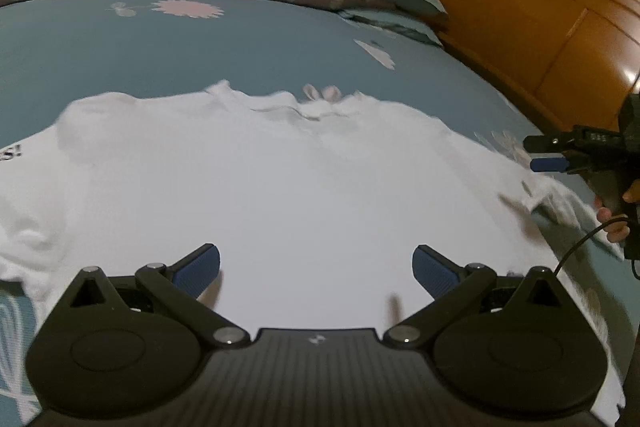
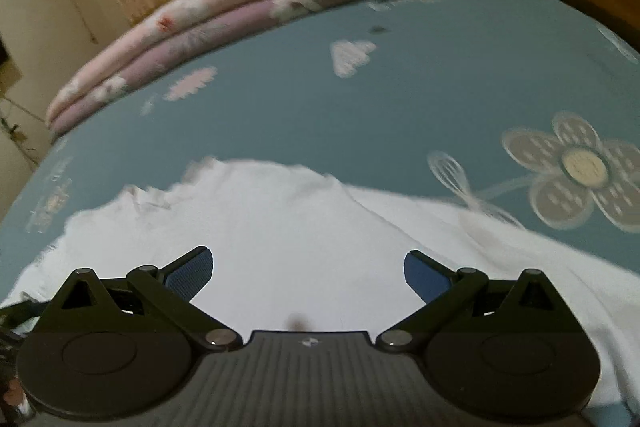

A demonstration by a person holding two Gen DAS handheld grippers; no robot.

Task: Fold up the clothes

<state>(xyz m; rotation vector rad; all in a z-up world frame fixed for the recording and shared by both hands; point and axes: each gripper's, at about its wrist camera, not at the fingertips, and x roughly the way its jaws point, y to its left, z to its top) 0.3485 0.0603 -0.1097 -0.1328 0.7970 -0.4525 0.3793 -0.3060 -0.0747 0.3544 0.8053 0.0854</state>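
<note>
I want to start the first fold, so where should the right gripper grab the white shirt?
Probably the sleeve edge of the white shirt nearest the right gripper, coming in low from the headboard side. That hem is rumpled and slightly lifted; the middle lies flat.

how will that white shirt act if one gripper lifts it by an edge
The white shirt lies limp and creased on the blue bedsheet, so it will probably drape and sag. It looks thin, likely light. One pinch may bunch it.

Both wrist views look low across one bed (image 1: 256,43).
</note>
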